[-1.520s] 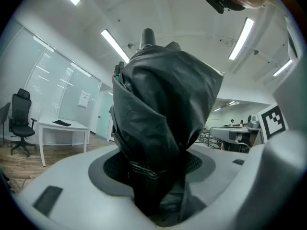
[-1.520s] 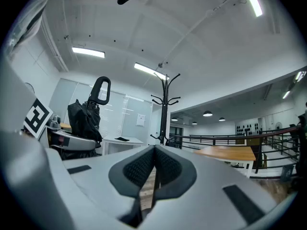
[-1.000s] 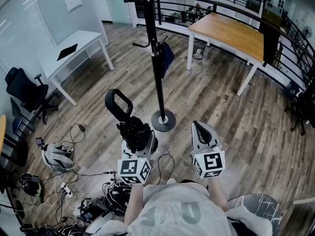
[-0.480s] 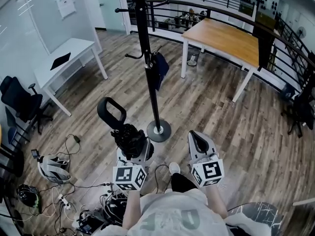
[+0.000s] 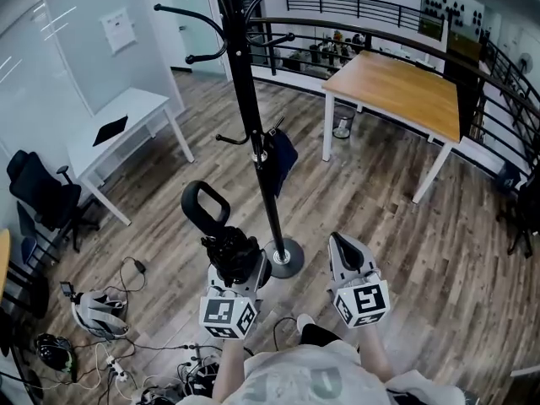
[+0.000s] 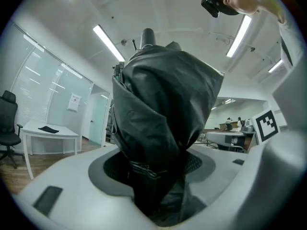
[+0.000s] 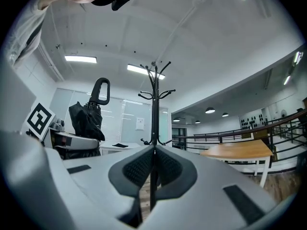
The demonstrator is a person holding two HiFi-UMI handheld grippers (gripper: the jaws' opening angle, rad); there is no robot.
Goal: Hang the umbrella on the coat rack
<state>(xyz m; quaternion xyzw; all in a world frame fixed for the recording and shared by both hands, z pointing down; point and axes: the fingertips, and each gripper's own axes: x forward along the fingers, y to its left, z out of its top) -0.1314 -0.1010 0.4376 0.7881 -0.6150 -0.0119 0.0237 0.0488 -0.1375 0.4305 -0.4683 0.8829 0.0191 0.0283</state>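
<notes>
One end of the umbrella is hidden within the left gripper, whose jaws are clamped on its folded cloth, loop handle up. The rack is cut off at 12 o'clock. Both grippers are held level; the right gripper, at 3 o'clock of the umbrella, is pressed closed on nothing.

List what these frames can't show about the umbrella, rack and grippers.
- Head view: coat rack top cut off by the upper edge.
- Head view: dark item hanging on the rack, too small to identify.
- Left gripper view: umbrella fabric fills the middle; no rack visible.
- Right gripper view: right gripper hides the rack's base.
</notes>
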